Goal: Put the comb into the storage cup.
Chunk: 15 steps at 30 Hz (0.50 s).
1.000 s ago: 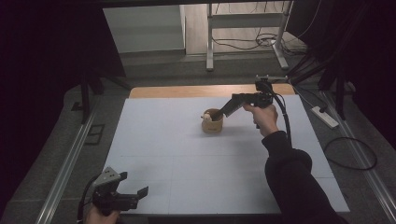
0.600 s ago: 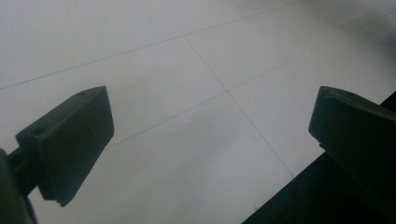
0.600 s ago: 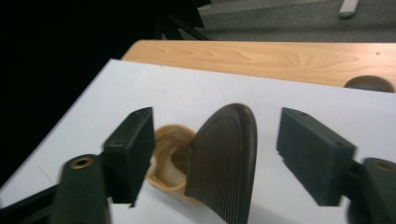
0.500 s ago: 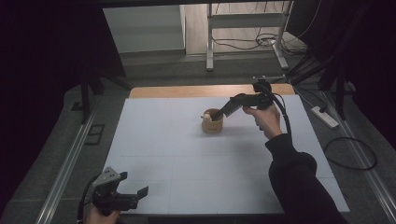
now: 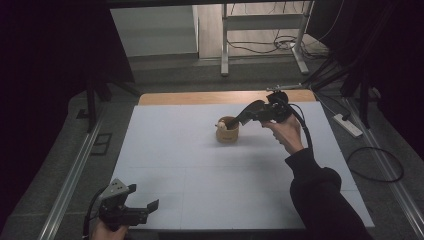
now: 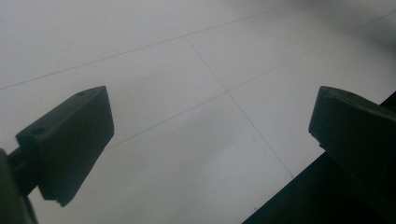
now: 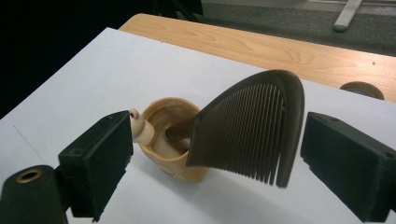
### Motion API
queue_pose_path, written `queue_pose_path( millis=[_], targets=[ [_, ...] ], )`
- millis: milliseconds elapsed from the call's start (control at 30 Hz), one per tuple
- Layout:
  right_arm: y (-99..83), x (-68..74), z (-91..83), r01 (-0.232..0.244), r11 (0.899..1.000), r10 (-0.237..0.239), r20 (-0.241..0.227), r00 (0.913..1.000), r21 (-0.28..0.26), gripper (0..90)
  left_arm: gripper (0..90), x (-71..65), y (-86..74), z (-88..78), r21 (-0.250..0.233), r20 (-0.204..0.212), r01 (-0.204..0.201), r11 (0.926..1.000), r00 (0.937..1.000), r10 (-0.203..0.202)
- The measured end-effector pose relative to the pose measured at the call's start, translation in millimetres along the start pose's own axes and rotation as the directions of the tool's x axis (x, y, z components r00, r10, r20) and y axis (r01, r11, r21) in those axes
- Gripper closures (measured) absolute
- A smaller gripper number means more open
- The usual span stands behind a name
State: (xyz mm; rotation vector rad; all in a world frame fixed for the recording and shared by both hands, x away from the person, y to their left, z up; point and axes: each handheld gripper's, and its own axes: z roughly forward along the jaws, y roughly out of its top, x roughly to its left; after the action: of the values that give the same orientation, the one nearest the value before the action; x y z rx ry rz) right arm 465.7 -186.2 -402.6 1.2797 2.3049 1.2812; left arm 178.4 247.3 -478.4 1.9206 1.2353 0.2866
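Note:
A small tan wooden cup (image 5: 227,133) (image 7: 175,140) stands on the white table top (image 5: 200,170), a little beyond its middle. A dark brown comb (image 5: 245,114) (image 7: 252,123) leans out of it, narrow end inside, teeth pointing down. A pale little knob (image 7: 138,125) sticks out at the cup's rim. My right gripper (image 5: 256,111) (image 7: 215,154) reaches in from the right. Its jaws have just been opening and now stand either side of the comb without pressing it. My left gripper (image 5: 144,197) (image 6: 210,135) hovers open over the bare near left corner, nothing between its jaws.
A bare wooden strip (image 5: 200,97) (image 7: 261,46) runs along the table's far edge, with a round brown disc (image 7: 362,88) on it. Metal rails flank the table. A power strip (image 5: 348,125) and cables lie on the floor to the right.
In the high view the right hand has barely shifted beside the cup, and the comb still leans out of it. The left gripper has kept still.

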Motion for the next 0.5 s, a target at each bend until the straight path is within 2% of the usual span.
queue_pose_path(
  millis=[133, 333, 500],
  targets=[
    [-3.1, -0.4, -3.2, 0.036, 0.999, -0.037, 0.007, 0.9993, 0.010, 5.2, 0.6, -0.1, 0.1, 0.1, 0.000, 0.000, 0.000, 1.0000, 1.0000, 0.000],
    [-7.5, 1.3, -8.1, 0.047, 0.999, -0.047, -0.015, 0.9988, 0.016, 2.3, 0.6, 0.3, 0.1, 0.2, -0.003, 0.003, 0.005, 1.0000, 1.0000, -0.005],
    [-10.7, 5.4, -12.8, 0.078, 0.997, -0.078, -0.015, 0.9968, 0.012, 1.1, 0.7, 0.2, 0.2, 0.1, -0.003, 0.004, 0.002, 1.0000, 1.0000, -0.002]
  ],
)
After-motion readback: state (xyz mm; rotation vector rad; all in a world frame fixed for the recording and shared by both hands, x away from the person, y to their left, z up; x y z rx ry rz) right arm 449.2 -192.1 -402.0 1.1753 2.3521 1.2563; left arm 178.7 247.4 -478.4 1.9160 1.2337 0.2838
